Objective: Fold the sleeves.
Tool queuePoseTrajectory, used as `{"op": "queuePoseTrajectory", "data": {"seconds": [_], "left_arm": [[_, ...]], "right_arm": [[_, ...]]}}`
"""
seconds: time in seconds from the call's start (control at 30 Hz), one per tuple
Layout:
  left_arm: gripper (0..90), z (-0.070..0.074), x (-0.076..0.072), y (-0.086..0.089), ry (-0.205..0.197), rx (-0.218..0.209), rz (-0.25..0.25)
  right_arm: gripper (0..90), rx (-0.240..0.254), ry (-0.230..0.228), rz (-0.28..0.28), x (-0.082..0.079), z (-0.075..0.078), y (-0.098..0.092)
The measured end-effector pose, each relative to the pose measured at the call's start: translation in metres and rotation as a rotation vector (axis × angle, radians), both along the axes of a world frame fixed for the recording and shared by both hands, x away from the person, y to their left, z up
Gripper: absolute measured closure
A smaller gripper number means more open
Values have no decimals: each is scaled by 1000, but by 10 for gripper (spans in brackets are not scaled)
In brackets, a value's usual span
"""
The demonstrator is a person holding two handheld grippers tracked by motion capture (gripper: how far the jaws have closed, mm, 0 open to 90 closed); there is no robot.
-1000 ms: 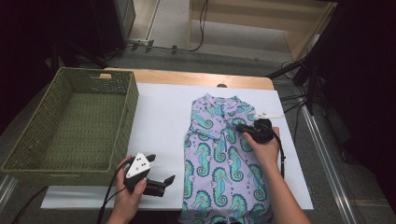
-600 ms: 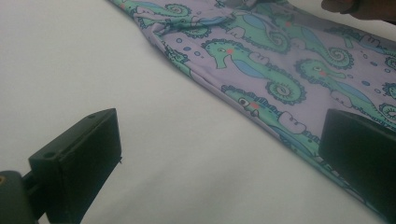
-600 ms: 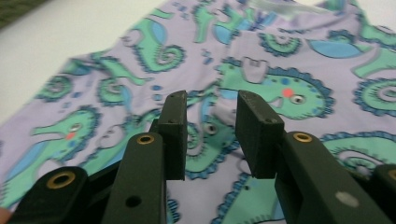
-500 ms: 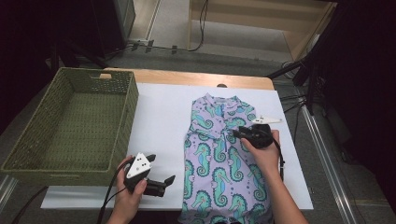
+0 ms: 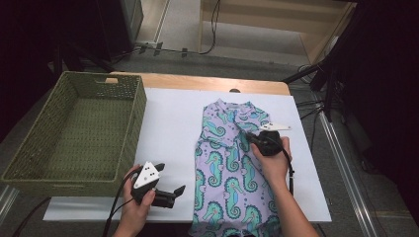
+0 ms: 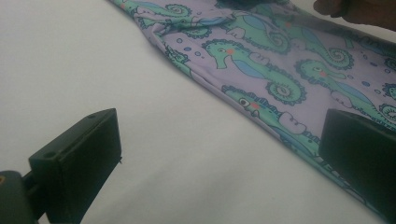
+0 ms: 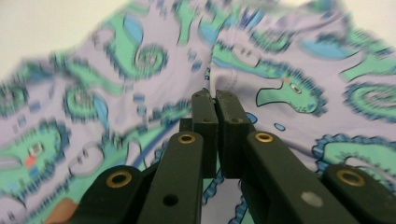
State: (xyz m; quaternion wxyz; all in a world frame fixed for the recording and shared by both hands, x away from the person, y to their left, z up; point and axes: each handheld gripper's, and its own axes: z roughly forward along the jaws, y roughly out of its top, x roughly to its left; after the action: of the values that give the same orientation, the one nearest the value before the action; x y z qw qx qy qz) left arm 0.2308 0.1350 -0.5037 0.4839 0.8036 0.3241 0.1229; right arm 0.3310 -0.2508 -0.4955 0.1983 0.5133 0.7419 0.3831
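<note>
1. A small purple shirt with green seahorses [image 5: 232, 173] lies flat on the white sheet [image 5: 168, 123] that covers the counter [image 5: 197, 83]. The shirt sits on the right part of the sheet, with its collar at the far end and its bottom edge at the near end.
2. The right gripper [image 5: 253, 137] is on the upper part of the shirt, just right of the middle. A person's hand holds it from the near side.
3. Its jaws have just been closing. In the right gripper view they are pressed together, and a bit of the purple cloth looks pinched at the tips [image 7: 215, 100].
4. The left gripper [image 5: 179, 193] rests on the white sheet at the near edge, just left of the shirt. Its jaws are spread wide and hold nothing. In the left gripper view the shirt's edge [image 6: 261, 116] lies just past one jaw.
5. A green woven basket [image 5: 126, 128] stands at the left side of the counter. It has nothing in it.
6. The step looks like grabbing the shirt to fold it or lift it.
7. The next move likely needs the right gripper to pull the pinched cloth up gently. The left gripper may need to slide right and grab the near edge, so the shirt does not bunch up.
</note>
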Motion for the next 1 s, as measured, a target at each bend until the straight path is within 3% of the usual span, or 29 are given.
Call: {"op": "queuePoseTrajectory", "data": {"seconds": [0.07, 0.27, 0.37, 0.67, 0.8, 1.0], "left_arm": [[0, 0, 0, 0, 0, 1, -2], [0, 0, 0, 0, 2, 0, -1], [0, 0, 0, -1, -2, 5, -3], [0, 0, 0, -1, -4, 8, -4], [0, 0, -1, -1, -4, 7, -6], [0, 0, -1, -2, -7, 9, -8]], "right_arm": [[857, 8, -12, -2, -1, 1, 0], [832, -36, 46, 60, -2, -16, 10], [708, -25, 82, 92, -2, -22, 10], [372, 78, -1, 119, -18, -7, -8], [231, 82, -56, 112, -28, -1, -16], [47, 125, -90, 107, -41, 3, -30]]}}
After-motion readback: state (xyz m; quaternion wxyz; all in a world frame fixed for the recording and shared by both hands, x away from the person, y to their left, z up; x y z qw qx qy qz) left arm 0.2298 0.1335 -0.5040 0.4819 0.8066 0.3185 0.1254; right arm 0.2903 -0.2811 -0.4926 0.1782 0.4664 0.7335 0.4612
